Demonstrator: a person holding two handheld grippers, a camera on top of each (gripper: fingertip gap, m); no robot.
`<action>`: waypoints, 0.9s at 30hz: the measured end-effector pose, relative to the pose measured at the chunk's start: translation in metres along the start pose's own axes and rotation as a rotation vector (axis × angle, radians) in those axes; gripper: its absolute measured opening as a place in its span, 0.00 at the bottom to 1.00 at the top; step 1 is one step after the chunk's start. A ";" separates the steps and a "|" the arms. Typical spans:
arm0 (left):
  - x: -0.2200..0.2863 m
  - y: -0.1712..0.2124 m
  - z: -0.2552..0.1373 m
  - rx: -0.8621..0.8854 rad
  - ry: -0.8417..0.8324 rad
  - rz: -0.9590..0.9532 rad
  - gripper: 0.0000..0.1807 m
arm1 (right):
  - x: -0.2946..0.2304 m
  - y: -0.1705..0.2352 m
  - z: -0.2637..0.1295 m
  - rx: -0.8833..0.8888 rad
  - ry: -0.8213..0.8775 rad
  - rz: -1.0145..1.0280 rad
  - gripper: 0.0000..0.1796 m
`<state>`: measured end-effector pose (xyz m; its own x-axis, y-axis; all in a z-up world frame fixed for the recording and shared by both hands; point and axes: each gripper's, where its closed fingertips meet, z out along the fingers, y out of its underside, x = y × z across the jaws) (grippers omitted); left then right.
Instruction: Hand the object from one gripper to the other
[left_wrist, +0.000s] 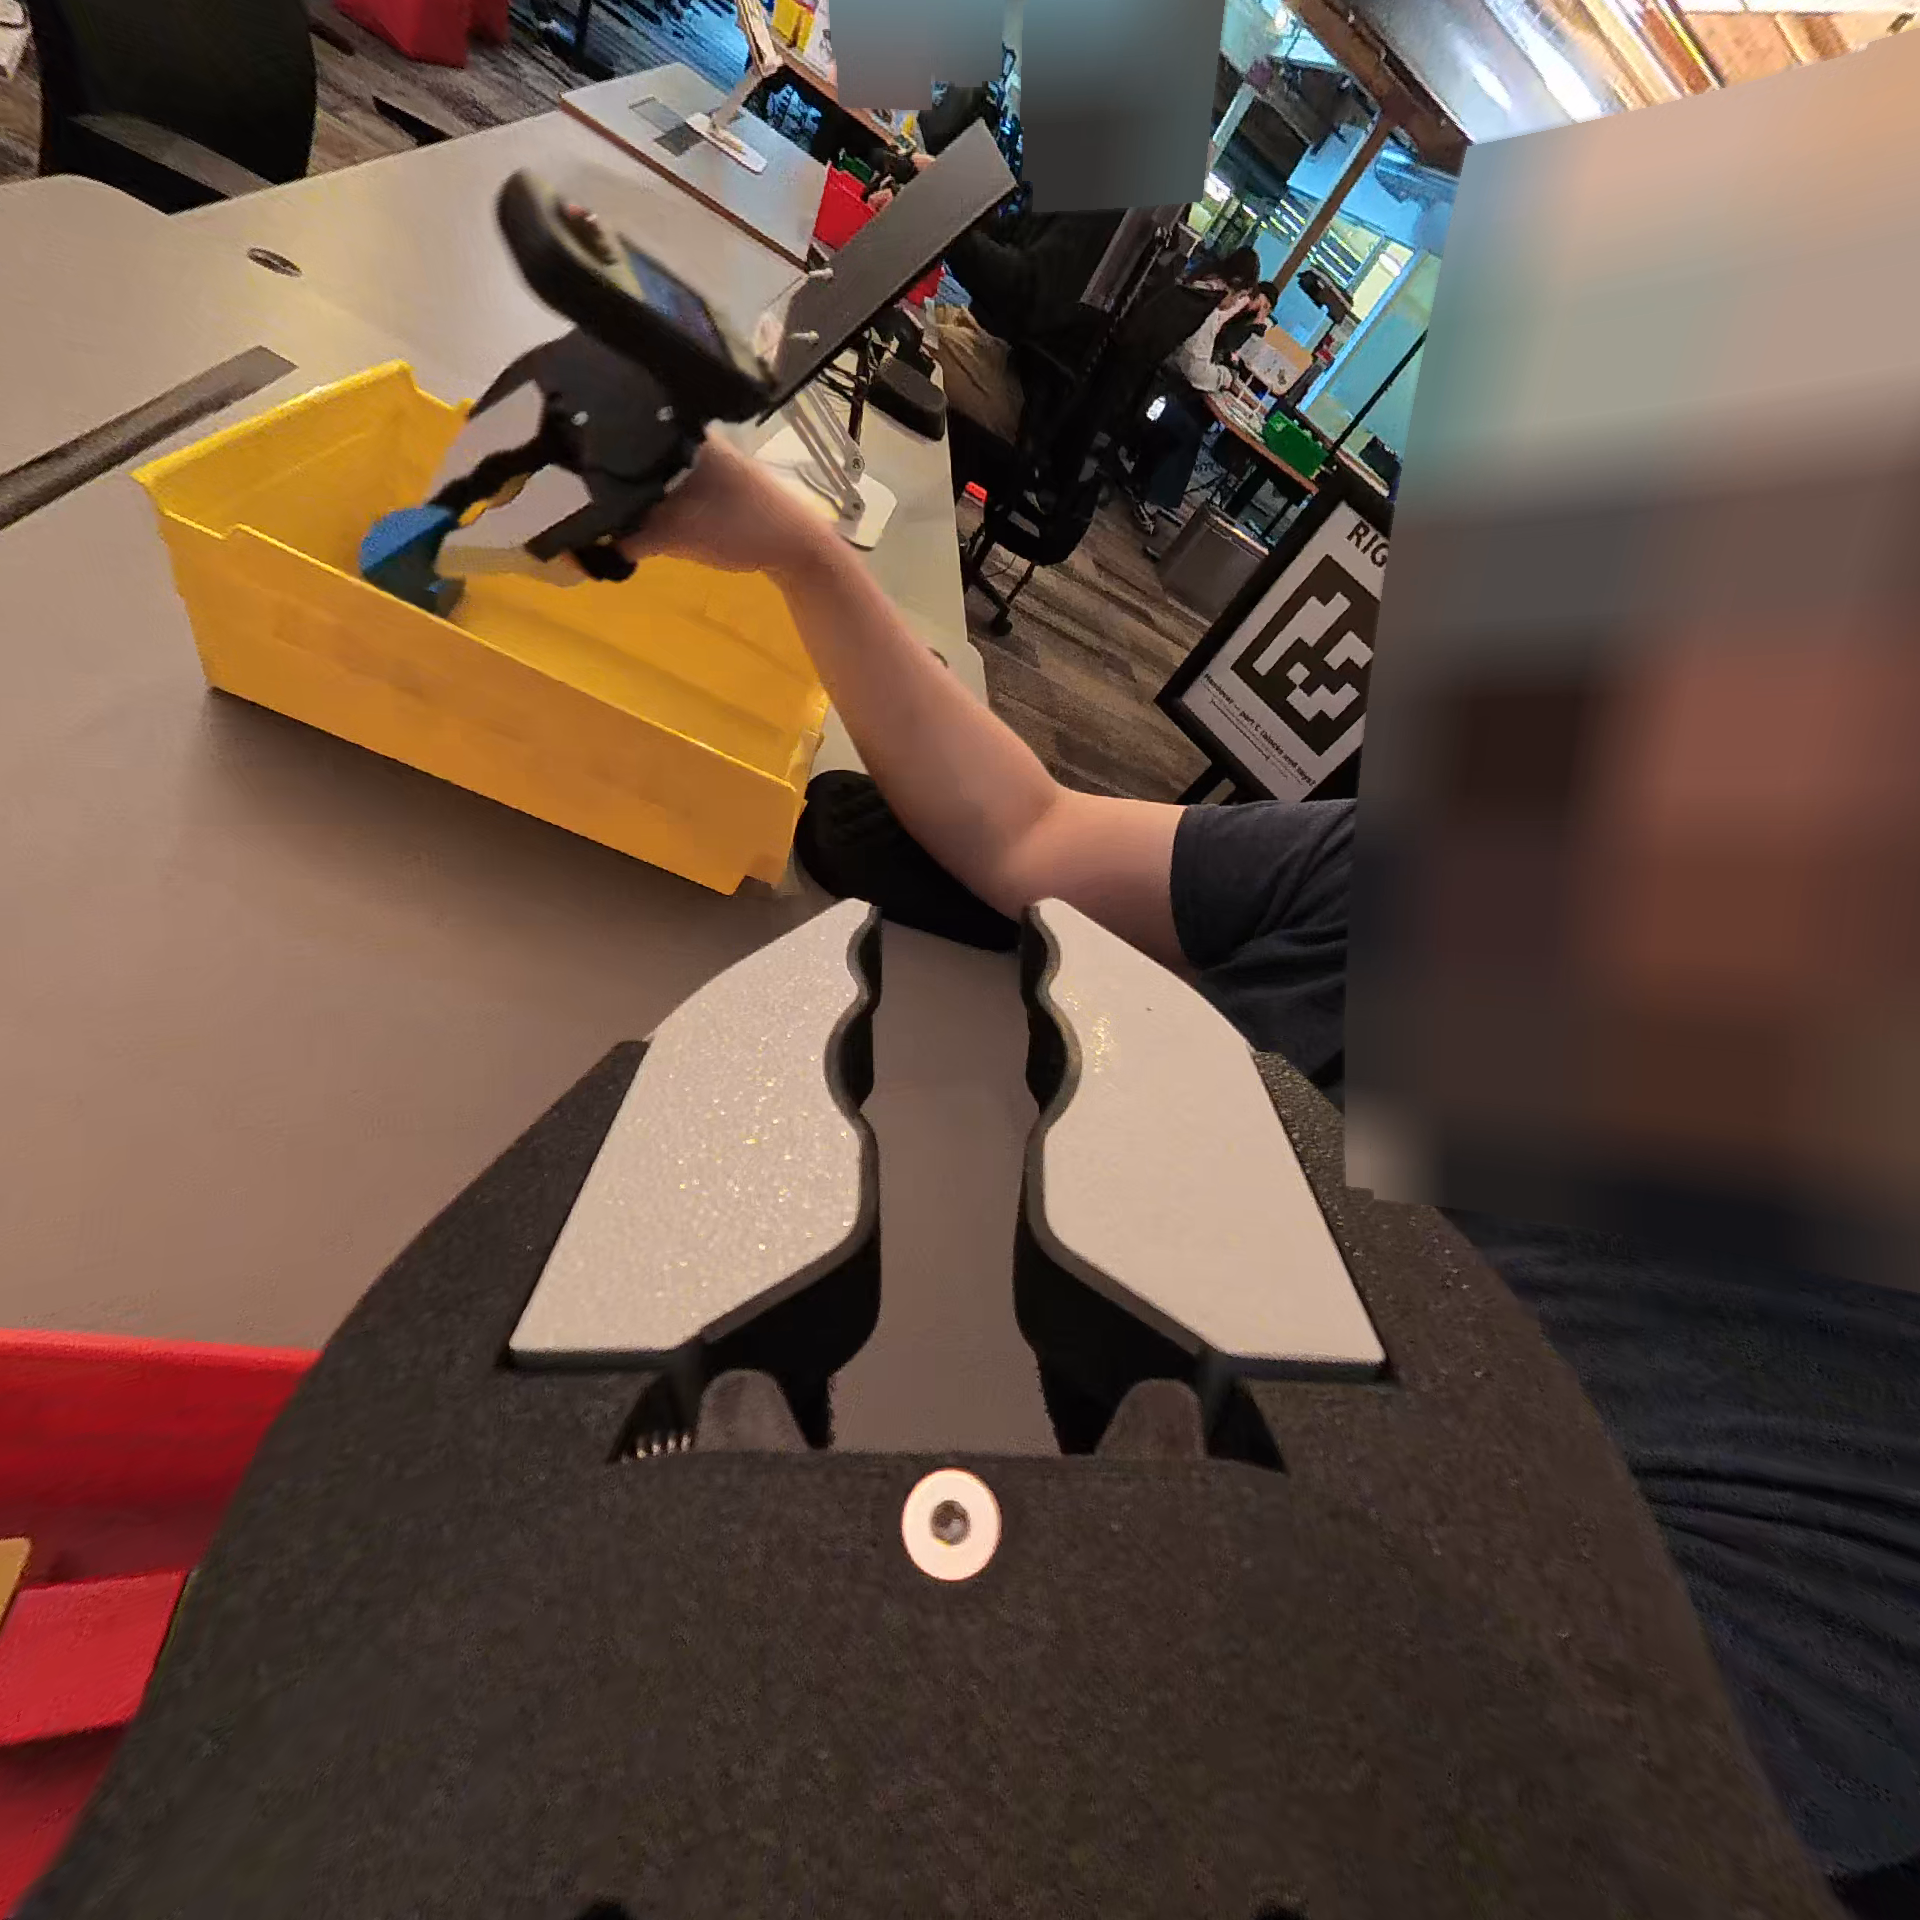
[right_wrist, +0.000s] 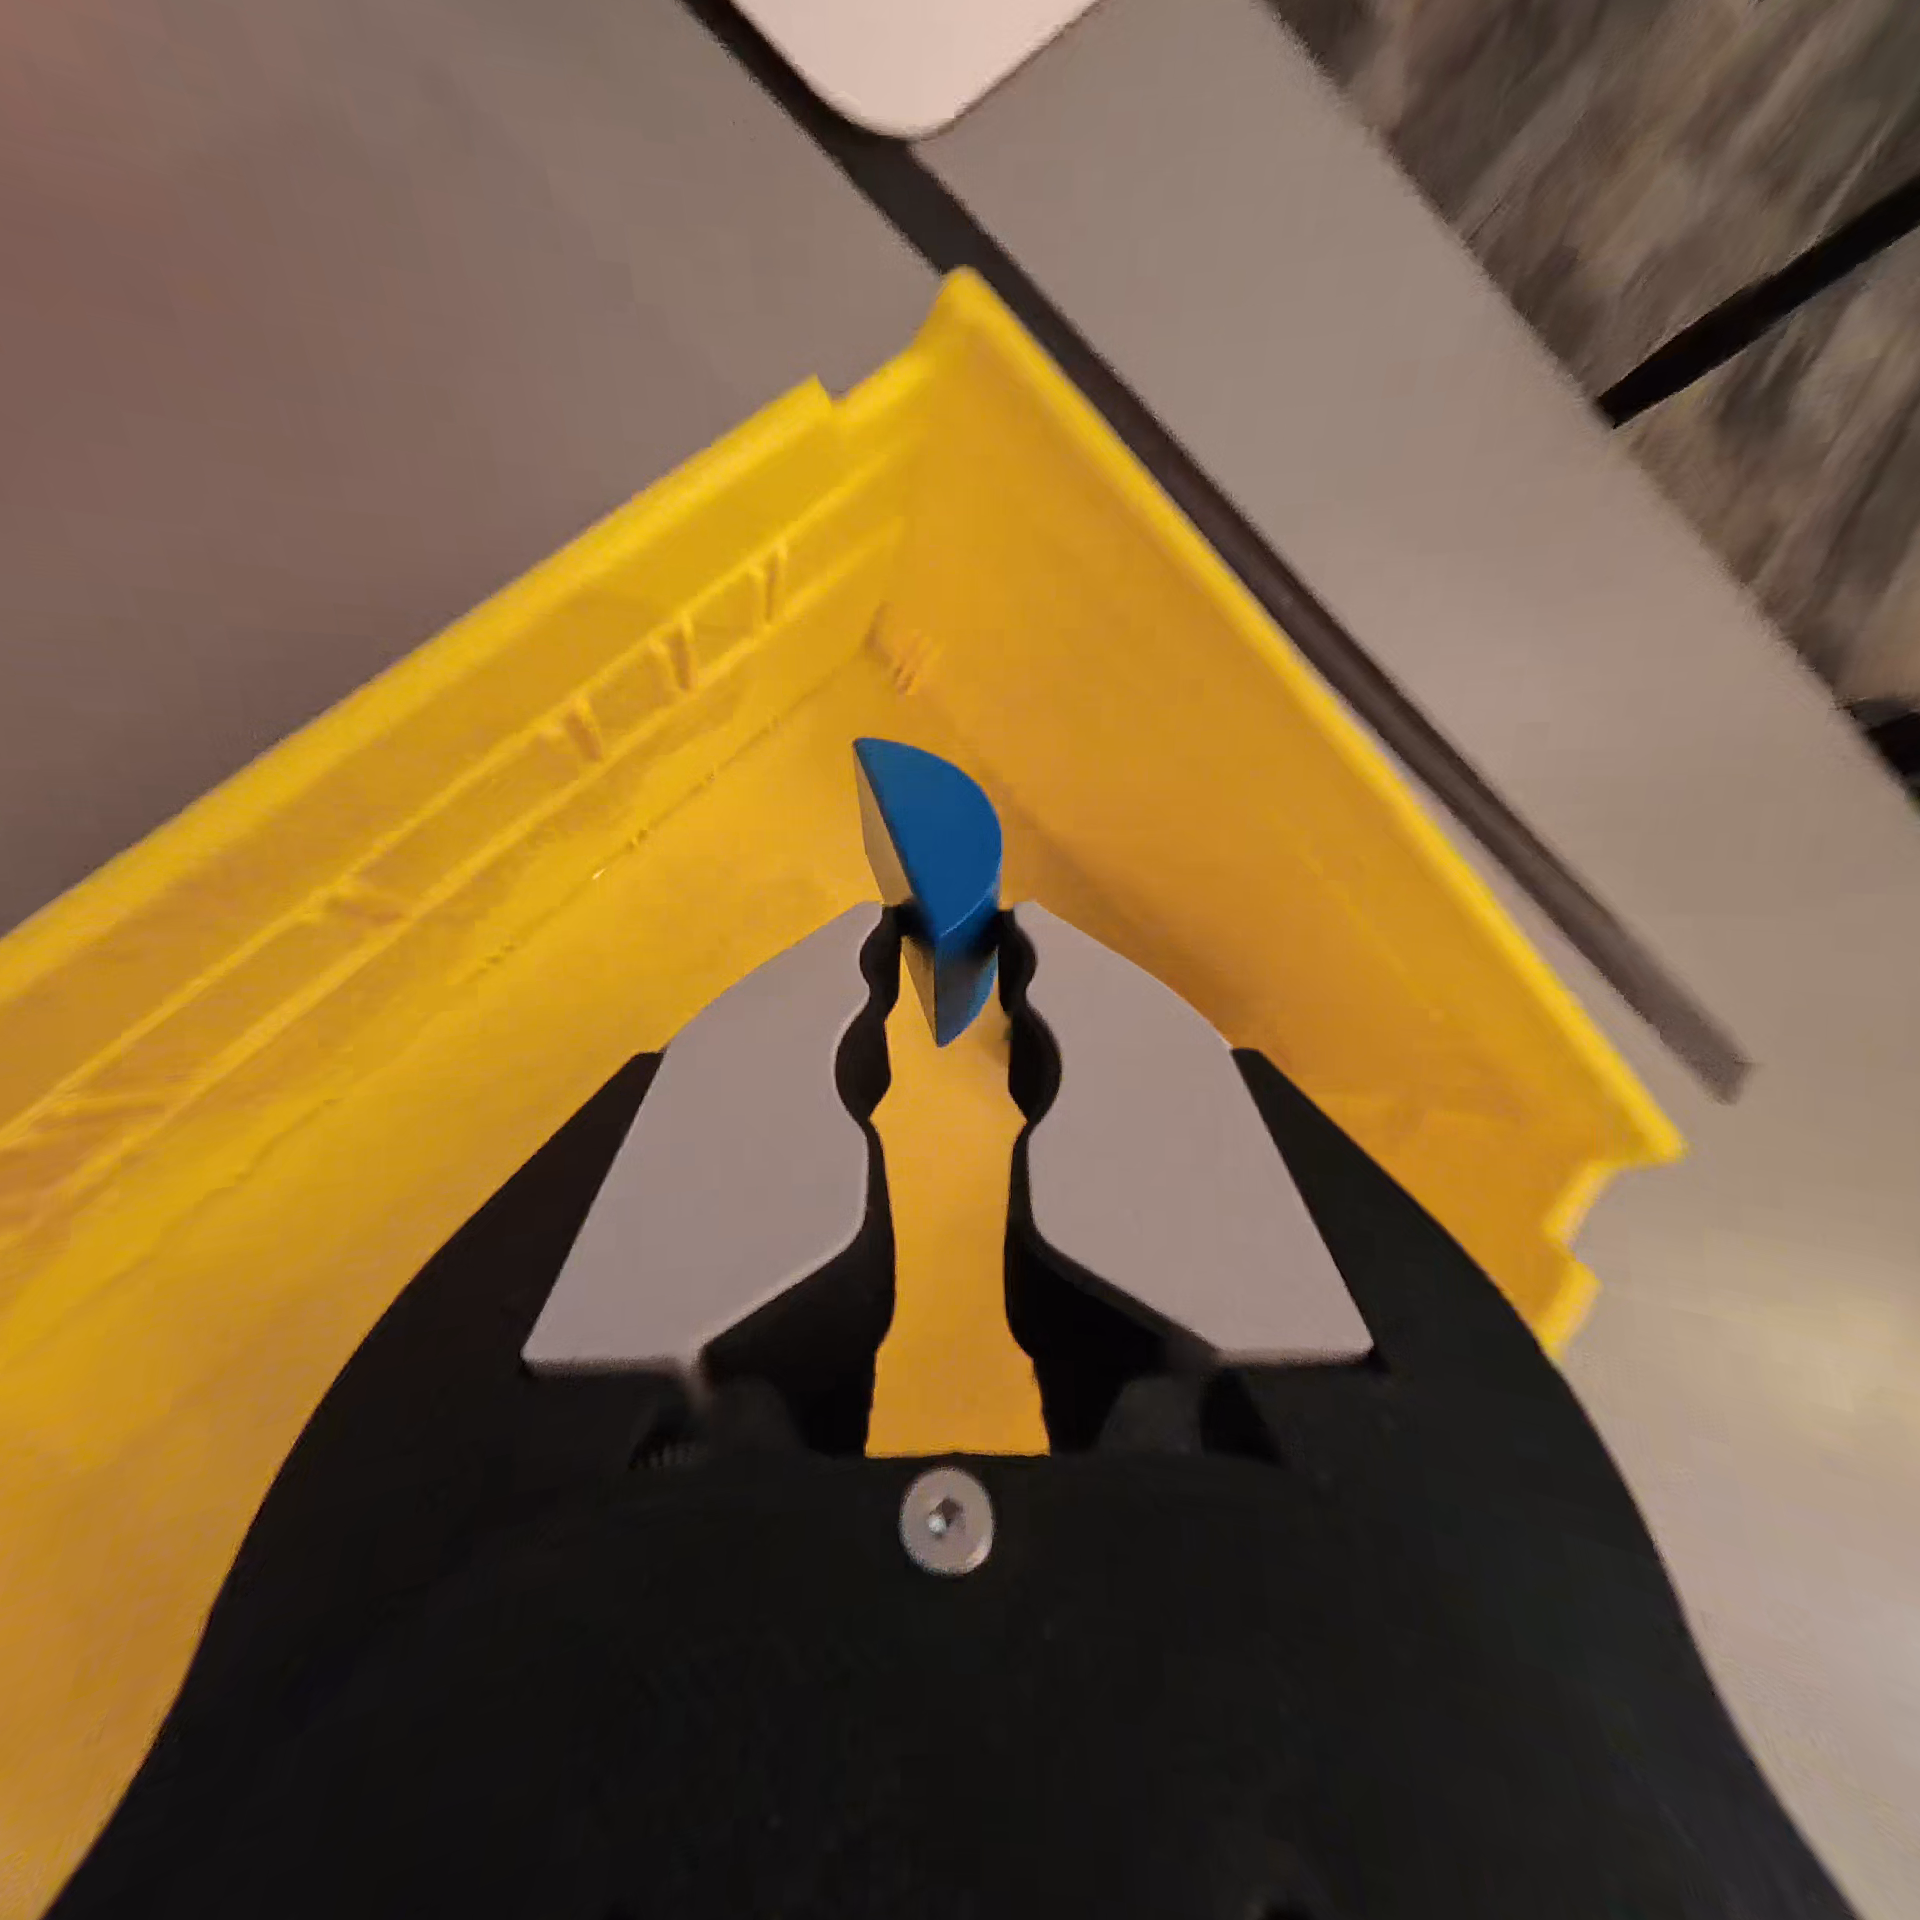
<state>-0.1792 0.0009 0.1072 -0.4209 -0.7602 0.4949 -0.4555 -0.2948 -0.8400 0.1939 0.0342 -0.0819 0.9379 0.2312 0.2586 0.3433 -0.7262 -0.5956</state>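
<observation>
Right gripper (right_wrist: 948, 914) is pinching a blue half-round block (right_wrist: 930, 842) at its fingertips, holding it inside the yellow bin (right_wrist: 1195, 727). Left gripper (left_wrist: 951, 914) is hovering apart over the grey table (left_wrist: 260, 1039), fingers spread, gripping nothing.

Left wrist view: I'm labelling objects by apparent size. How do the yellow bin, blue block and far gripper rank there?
1. Yellow bin, clearly largest.
2. Right gripper, mid-sized with its body.
3. Blue block, smallest, pinched at its fingertips.
</observation>
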 end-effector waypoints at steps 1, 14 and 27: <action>0.001 0.000 0.001 -0.002 0.004 0.000 0.14 | 0.000 0.005 0.012 -0.019 -0.007 0.012 0.11; -0.003 -0.003 0.002 0.015 0.018 -0.034 0.13 | 0.010 0.040 0.056 -0.124 0.026 0.061 0.10; -0.016 -0.027 -0.020 0.176 -0.073 0.029 0.11 | 0.015 0.036 0.055 -0.083 0.040 0.089 0.13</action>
<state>-0.1759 0.0320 0.1263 -0.3704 -0.8080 0.4582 -0.2974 -0.3641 -0.8826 0.2229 0.0467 -0.1412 0.9611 0.1389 0.2388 0.2522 -0.7942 -0.5528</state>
